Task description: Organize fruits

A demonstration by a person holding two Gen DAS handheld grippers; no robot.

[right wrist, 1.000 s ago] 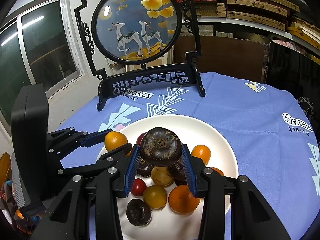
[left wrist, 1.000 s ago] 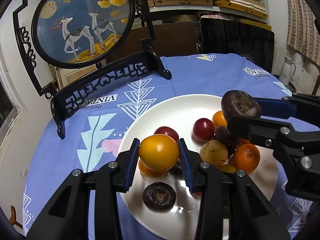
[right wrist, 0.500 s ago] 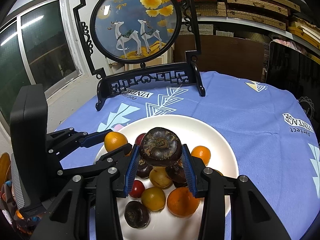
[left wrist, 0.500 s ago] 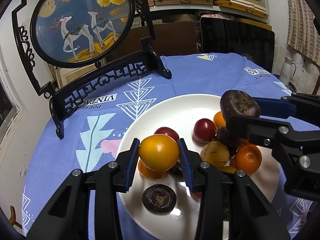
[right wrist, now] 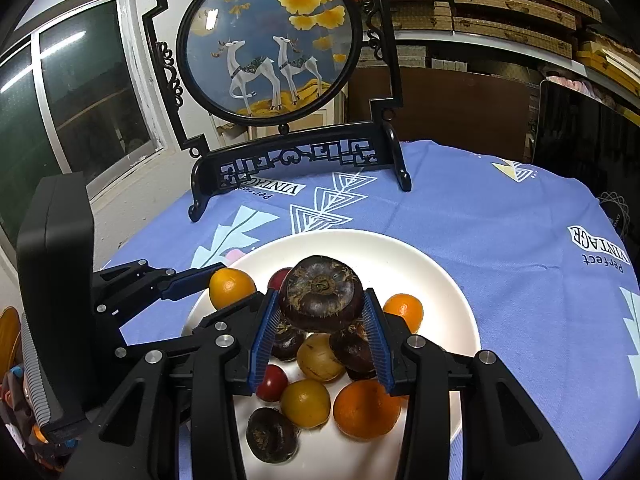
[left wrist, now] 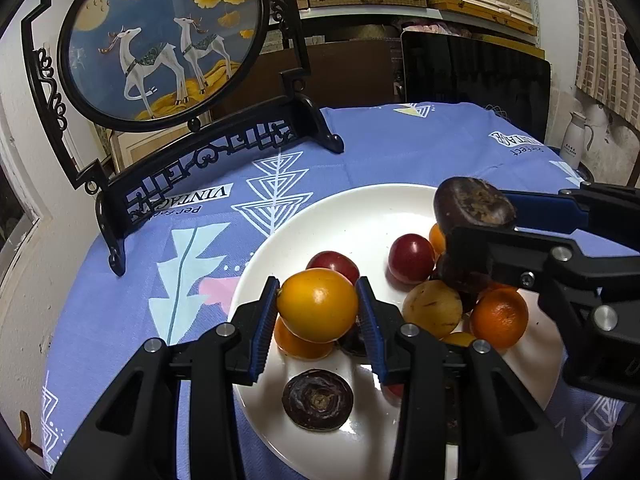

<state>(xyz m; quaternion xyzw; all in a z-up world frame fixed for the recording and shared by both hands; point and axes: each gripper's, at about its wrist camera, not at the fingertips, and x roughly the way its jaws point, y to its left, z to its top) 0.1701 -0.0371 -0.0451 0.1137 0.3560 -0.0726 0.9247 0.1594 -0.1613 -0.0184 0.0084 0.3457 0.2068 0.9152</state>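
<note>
left gripper (left wrist: 318,306): yellow-orange fruit (left wrist: 317,305) is clamped between its pads | right gripper (right wrist: 322,314): dark brown water chestnut (right wrist: 321,293) is clamped | white plate (left wrist: 352,216) lies beneath both

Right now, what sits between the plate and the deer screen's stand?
Nothing but bare blue tablecloth, printed with triangles, between the white plate and the black stand; the right wrist view shows it.
</note>
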